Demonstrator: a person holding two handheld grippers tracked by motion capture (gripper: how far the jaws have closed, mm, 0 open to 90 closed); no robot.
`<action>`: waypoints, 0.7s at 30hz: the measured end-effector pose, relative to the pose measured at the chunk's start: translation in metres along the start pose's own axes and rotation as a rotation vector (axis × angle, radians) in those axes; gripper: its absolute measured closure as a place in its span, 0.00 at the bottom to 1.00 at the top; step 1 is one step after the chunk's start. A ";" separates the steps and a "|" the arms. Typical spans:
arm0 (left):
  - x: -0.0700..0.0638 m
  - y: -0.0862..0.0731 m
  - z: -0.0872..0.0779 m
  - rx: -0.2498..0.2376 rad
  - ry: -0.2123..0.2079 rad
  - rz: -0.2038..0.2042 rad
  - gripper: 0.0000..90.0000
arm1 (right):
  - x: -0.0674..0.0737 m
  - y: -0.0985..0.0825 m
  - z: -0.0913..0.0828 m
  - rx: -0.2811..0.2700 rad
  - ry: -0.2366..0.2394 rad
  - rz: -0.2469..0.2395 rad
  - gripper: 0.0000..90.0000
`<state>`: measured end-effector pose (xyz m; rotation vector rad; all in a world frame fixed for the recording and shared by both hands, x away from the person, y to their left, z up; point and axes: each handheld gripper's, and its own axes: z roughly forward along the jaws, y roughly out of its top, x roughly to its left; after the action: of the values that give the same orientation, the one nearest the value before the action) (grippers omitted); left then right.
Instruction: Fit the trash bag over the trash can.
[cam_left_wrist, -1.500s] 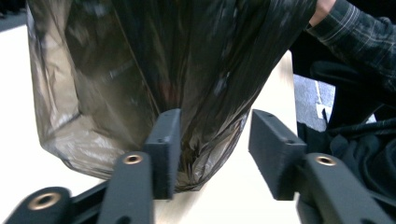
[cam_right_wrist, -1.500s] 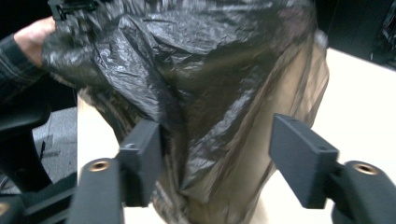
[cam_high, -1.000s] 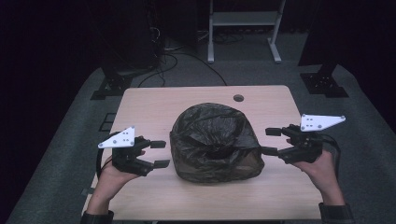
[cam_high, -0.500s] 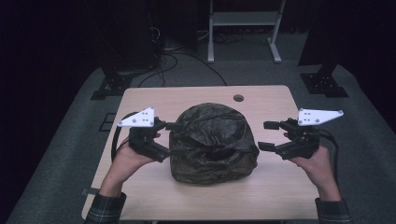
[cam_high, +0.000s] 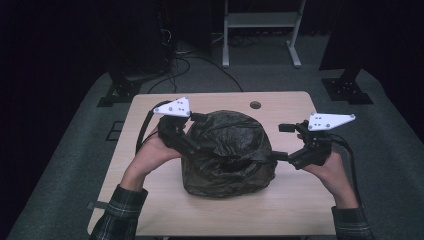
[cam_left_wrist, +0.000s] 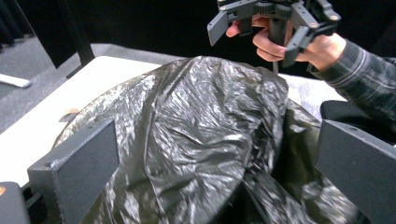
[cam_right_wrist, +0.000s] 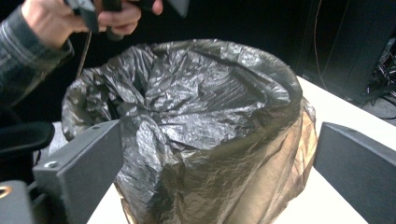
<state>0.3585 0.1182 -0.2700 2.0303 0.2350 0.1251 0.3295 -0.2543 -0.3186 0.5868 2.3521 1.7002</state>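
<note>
While the crinkled black plastic bin liner (cam_high: 227, 150) sits roughly in the middle of the pale wooden surface (cam_high: 150, 210), draped over a rounded, bucket-like form, both tools flank it with nothing gripped. The left tool (cam_high: 197, 132) is up against the bag's upper left shoulder, its jaws having just been opening; in the left gripper view they stand wide apart, with plastic (cam_left_wrist: 201, 140) bulging in the gap but not pinched by either pad. The right tool (cam_high: 284, 142) hovers at the bag's right side, its jaws likewise just opened and standing apart, the nearer one close to or brushing the film; in the right gripper view the bag (cam_right_wrist: 196, 130) lies beyond them, not clamped.

As for progress, I judge the fitting of the liner largely done on the right: there the rim looks folded over the edge and the film hangs down the side to the surface. The top is still slack and puckered, sagging into a hollow with loose folds towards the left. What seems left is to take hold of that loose material again, pull it taut around the left rim, and smooth or tuck the remainder. A small dark round spot (cam_high: 255, 105) marks the far part of the surface.
</note>
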 end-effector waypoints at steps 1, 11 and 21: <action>0.002 0.003 0.003 0.015 -0.001 0.005 0.00 | 0.000 0.000 0.002 0.007 0.003 -0.003 0.00; 0.017 0.019 0.032 0.131 -0.024 0.027 0.00 | -0.002 -0.005 0.016 0.044 0.045 -0.022 0.00; 0.016 0.024 0.066 0.208 -0.043 0.052 0.00 | 0.000 -0.010 0.027 0.065 0.073 -0.023 0.00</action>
<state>0.3893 0.0532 -0.2789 2.2442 0.1738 0.0921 0.3373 -0.2332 -0.3373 0.5142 2.4628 1.6683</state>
